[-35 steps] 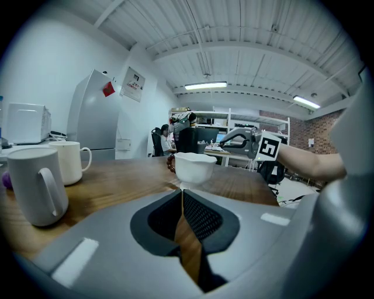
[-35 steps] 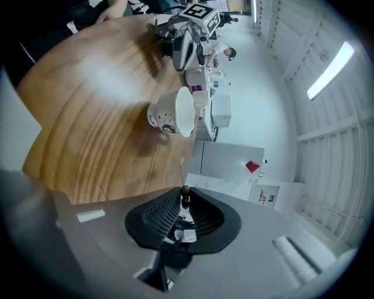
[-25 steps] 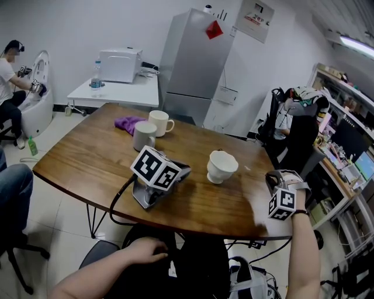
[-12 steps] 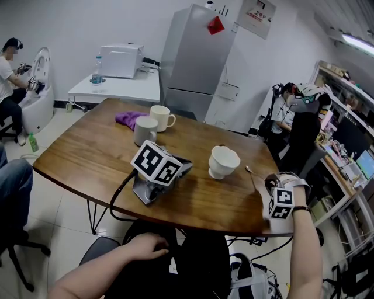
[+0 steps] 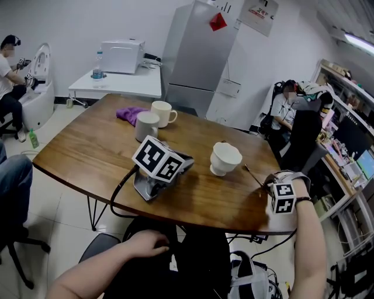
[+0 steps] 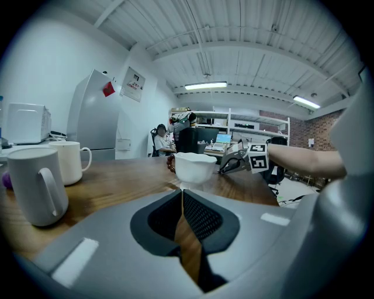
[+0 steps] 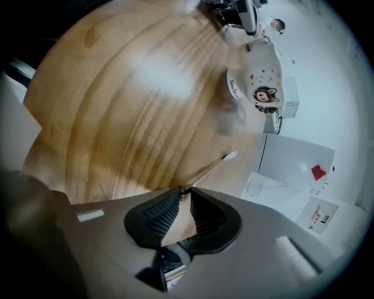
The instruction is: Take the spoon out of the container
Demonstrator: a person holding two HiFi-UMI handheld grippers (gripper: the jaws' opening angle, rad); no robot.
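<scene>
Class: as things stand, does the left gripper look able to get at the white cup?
Probably yes: the left gripper lies on the table facing the white cup, with only bare wood between them.

Grey hand-held grippers (image 5: 184,166), black-white marker cubes (image 5: 156,162), black cable (image 5: 120,193).

Right claw (image 7: 184,194) lower toward table (image 5: 87,152), jaws just now wider, spoon (image 7: 210,168) handle between

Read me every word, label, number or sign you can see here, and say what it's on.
Nothing reads clearly.
Cup: small print near its foot, too blurred; a cartoon figure, no words.
Wall poster: print too small.
Red diamond sign on the fridge: any print too small.
Marker cubes: black-and-white patterns, no words.
</scene>
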